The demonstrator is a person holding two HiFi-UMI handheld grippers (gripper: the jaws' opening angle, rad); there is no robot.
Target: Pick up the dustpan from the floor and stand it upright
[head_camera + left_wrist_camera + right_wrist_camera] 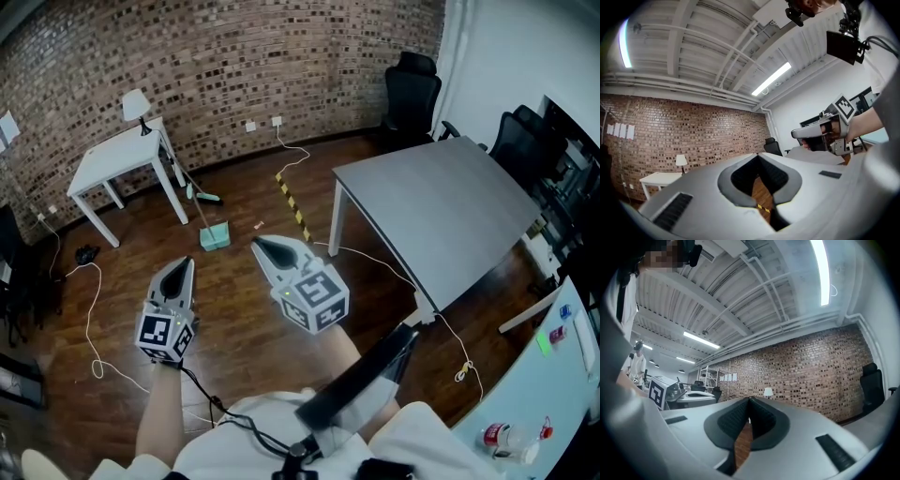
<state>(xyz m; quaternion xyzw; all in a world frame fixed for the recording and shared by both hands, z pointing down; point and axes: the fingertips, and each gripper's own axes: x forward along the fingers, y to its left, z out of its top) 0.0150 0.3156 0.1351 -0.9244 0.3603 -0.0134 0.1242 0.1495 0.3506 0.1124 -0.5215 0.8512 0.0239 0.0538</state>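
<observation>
Brick-walled room, wood floor (234, 319): teal dustpan (214, 236) left of frame centre, by white table (122, 155); lying or upright not discernible. Left gripper (188, 262) and right gripper (257, 243) closed, empty, well apart from it; if lying, open jaws wide and grip its long handle squarely

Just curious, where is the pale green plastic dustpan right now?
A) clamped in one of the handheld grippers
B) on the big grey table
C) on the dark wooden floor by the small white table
C: the pale green plastic dustpan sits on the dark wooden floor near the small white table, while the left gripper and right gripper are shut on nothing.
</observation>
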